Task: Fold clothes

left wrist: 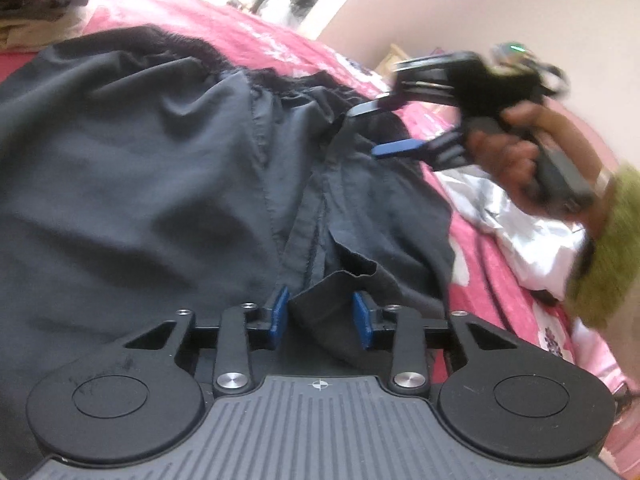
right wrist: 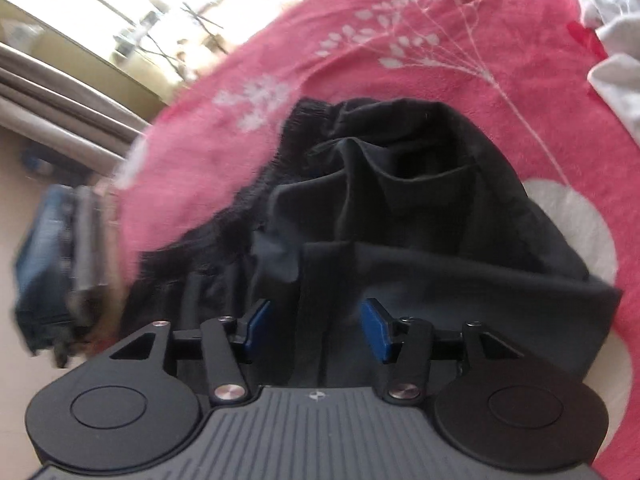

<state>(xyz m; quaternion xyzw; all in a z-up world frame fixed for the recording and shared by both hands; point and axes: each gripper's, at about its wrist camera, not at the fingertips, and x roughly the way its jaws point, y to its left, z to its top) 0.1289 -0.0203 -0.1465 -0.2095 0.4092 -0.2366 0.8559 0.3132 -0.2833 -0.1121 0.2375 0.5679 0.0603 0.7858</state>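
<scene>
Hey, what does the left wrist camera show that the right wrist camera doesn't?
Only the left wrist view shows the right hand-held gripper from outside, jaws apart over the dark garment, the hand holding it, and crumpled white fabric. Only the right wrist view shows a stack of folded clothes beside the bed and a bright window. Both show the dark garment on the pink floral bedspread.

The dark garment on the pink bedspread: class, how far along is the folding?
Done: the dark garment lies bunched on the pink bedspread, no neat fold visible. In hand: the left claw has a fabric flap between its pads, though a firm pinch is unclear; the right claw is open above the waistband end. Left: smoothing and folding, then the white clothes nearby.
</scene>
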